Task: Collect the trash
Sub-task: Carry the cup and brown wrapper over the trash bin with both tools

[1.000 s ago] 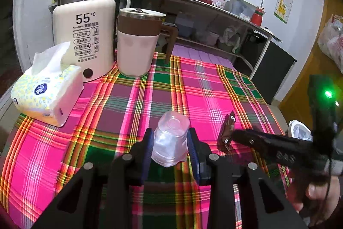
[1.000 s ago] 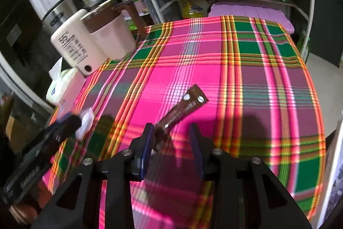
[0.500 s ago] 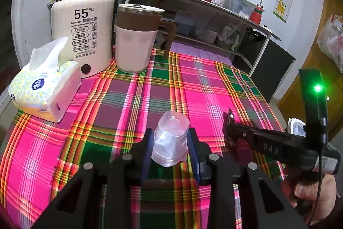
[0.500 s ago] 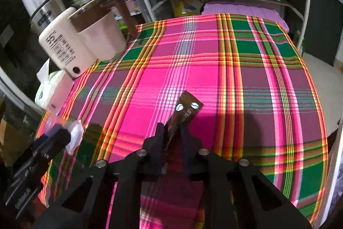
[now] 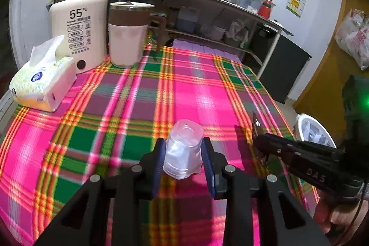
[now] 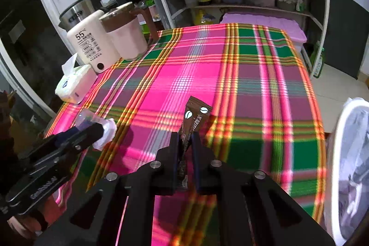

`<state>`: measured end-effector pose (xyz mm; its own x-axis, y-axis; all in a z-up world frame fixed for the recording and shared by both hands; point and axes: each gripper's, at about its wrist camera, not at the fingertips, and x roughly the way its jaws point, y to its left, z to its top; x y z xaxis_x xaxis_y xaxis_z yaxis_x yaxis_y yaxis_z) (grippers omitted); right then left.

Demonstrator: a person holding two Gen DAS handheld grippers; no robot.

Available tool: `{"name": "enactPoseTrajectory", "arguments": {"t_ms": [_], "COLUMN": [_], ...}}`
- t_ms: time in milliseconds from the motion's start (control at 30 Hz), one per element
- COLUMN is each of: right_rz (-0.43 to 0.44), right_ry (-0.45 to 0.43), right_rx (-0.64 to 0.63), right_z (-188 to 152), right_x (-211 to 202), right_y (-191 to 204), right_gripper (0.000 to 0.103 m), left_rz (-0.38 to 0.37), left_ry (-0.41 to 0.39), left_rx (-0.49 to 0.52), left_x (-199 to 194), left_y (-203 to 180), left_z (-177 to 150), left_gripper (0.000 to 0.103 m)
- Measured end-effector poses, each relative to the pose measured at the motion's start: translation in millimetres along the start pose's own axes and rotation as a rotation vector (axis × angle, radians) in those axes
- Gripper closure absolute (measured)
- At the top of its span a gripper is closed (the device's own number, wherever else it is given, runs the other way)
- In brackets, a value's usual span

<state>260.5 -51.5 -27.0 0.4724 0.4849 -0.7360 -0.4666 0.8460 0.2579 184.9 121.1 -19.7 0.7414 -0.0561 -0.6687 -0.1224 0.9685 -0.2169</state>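
My left gripper (image 5: 183, 153) is shut on a clear plastic cup (image 5: 184, 149), held above the plaid tablecloth (image 5: 138, 96). It also shows in the right wrist view (image 6: 96, 133) at the left, with the cup (image 6: 105, 130) in it. My right gripper (image 6: 185, 144) is shut on a brown coffee sachet (image 6: 194, 119), lifted off the cloth and pointing up and away. In the left wrist view the right gripper (image 5: 260, 142) is at the right with the sachet (image 5: 255, 128) edge-on.
A white trash bin (image 6: 346, 165) with a liner stands beside the table's right edge; it also shows in the left wrist view (image 5: 311, 133). A tissue pack (image 5: 41, 82), a white water heater (image 5: 80, 31) and a pink kettle (image 5: 128, 34) stand at the far left. Shelves lie behind.
My right gripper closed on the coffee sachet and lifted it off the cloth, moving right toward the bin. My left gripper kept hold of the cup and drew back a little.
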Motion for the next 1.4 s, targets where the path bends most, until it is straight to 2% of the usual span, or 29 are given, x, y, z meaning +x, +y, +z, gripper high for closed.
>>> {"name": "enactPoseTrajectory", "arguments": {"t_ms": [600, 967, 1400], "right_rz": [-0.056, -0.087, -0.13], "right_ry": [-0.113, -0.149, -0.172], "right_rx": [-0.009, 0.033, 0.103], "right_z": [-56, -77, -87], "right_x": [-104, -139, -158], "right_y": [-35, -62, -104], "right_gripper": [0.092, 0.092, 0.092], "left_rz": [-0.085, -0.126, -0.171], "left_ry": [-0.017, -0.015, 0.01], "left_rx": [0.101, 0.153, 0.211], "left_x": [-43, -53, -41], "left_y": [-89, -131, -173], "left_z": [-26, -34, -36], "left_gripper": [0.07, 0.07, 0.07]}}
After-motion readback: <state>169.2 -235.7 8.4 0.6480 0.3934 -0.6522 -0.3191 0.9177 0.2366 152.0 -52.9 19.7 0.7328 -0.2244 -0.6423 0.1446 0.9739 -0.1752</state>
